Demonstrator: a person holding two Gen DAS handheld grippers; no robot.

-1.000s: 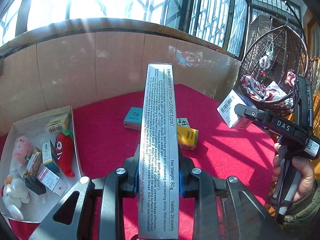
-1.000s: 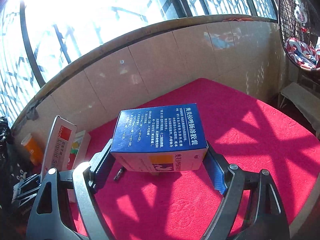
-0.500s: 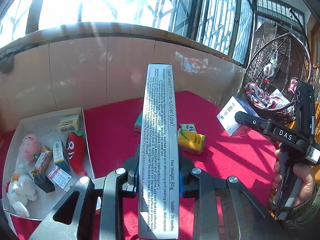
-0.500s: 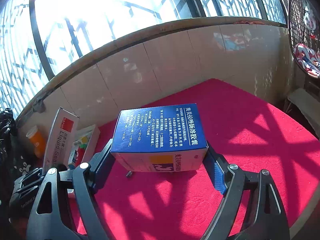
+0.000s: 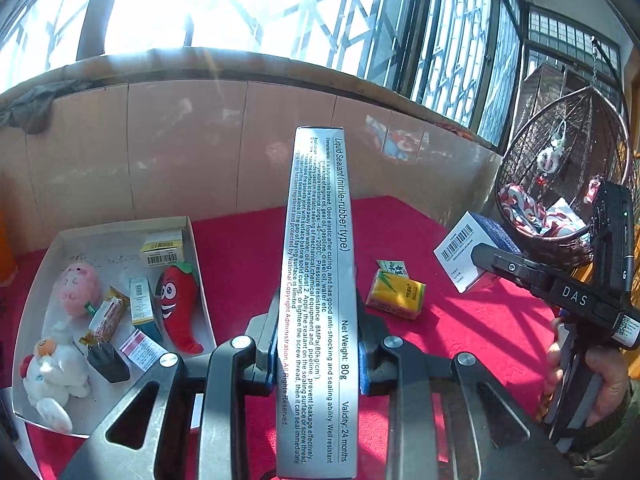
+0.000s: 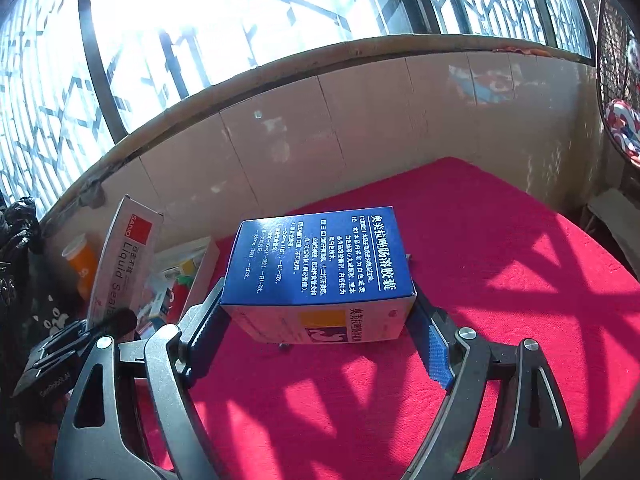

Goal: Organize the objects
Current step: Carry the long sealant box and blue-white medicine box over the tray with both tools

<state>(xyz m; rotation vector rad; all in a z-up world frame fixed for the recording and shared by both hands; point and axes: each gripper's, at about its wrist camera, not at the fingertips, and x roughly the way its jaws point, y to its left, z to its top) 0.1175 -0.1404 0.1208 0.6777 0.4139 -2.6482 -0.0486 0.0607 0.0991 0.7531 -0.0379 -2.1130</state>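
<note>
Gripping a long silver sealant box [image 5: 316,300] in left tongs [image 5: 318,344], right tongs [image 6: 320,316] clamping blue medicine carton [image 6: 316,264]

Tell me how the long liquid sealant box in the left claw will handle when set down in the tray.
The sealant box is stiff cardboard, likely light. It is long and narrow, so stood on end it would probably tip; laid flat in the white tray it should stay put.
</note>
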